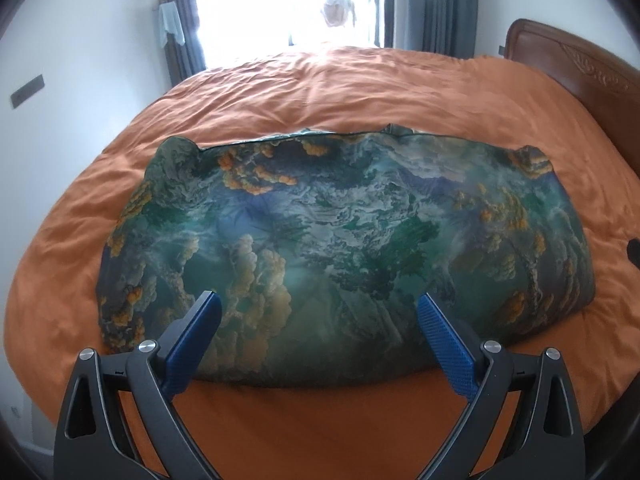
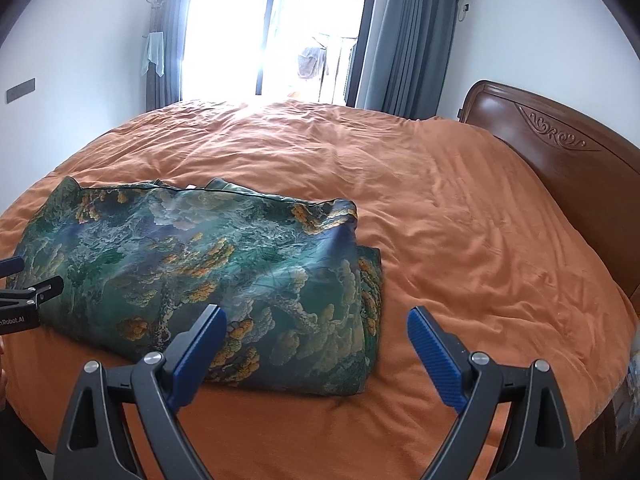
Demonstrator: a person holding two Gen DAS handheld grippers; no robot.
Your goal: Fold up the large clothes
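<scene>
A large silky garment [image 1: 340, 240] printed in green, blue and orange lies folded into a wide rectangle on the orange bedspread [image 1: 360, 84]. My left gripper [image 1: 318, 300] is open and empty, hovering over the garment's near edge. In the right wrist view the garment [image 2: 192, 272] lies left of centre, with a second layer showing along its right side. My right gripper [image 2: 314, 314] is open and empty, above the garment's near right corner. The left gripper [image 2: 28, 276] shows at the left edge of that view.
A wooden headboard [image 2: 560, 152] stands along the right side of the bed. A bright glass door [image 2: 276, 28] with grey curtains is beyond the far edge. White walls flank the bed. The orange bedspread [image 2: 460, 220] stretches wide to the right of the garment.
</scene>
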